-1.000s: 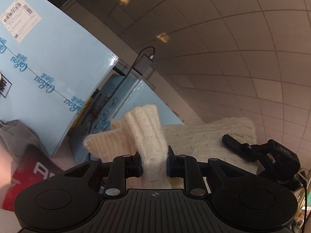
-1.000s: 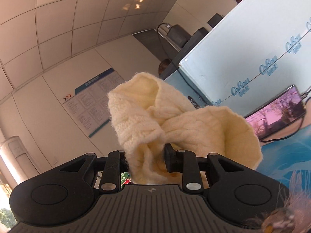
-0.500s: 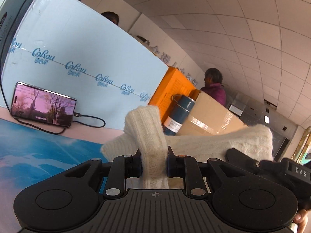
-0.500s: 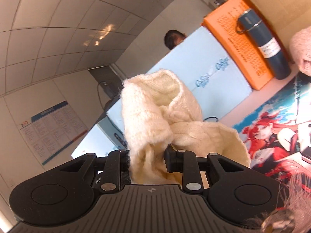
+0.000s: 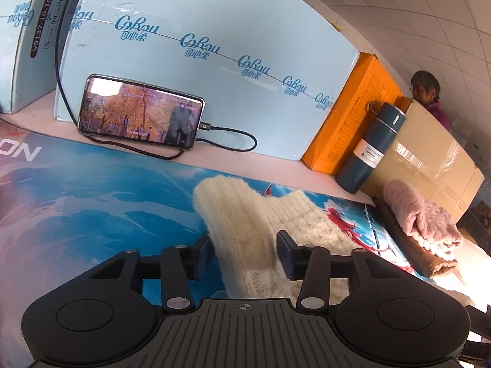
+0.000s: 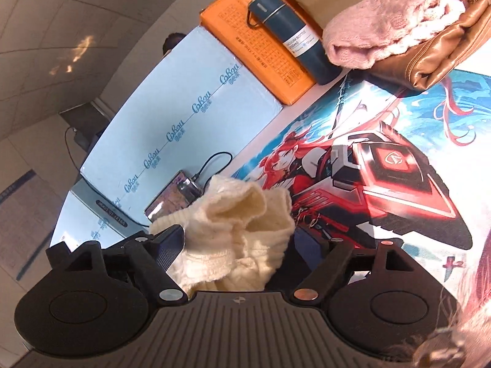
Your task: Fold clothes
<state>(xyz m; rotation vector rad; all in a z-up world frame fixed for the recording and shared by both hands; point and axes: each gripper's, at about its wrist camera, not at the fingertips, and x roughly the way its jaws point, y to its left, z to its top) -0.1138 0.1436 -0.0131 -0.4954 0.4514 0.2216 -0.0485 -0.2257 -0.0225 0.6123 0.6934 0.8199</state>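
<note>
A cream knitted sweater (image 5: 242,214) lies bunched on the printed desk mat (image 5: 92,199). In the left wrist view a thick fold of it runs between the fingers of my left gripper (image 5: 245,254). Those jaws are opening and the right pad stands off the knit. In the right wrist view a crumpled cuff of the same sweater (image 6: 239,214) sits between the fingers of my right gripper (image 6: 239,245). Its jaws are opening too, spread wide, and they do not squeeze the knit. The rest of the sweater is hidden under the grippers.
A phone (image 5: 141,113) on a cable leans against pale blue boxes (image 5: 214,30). At the back right are an orange box (image 5: 346,116), a dark blue bottle (image 5: 371,150) and a cardboard box (image 5: 429,159). A pink knit (image 6: 383,18) lies on a brown bag (image 6: 435,55). A person (image 5: 426,89) stands behind.
Both grippers swung down from facing the ceiling to the desk mat. Each was shut on the cream knit; now both jaws have spread and the sweater rests on the mat.
</note>
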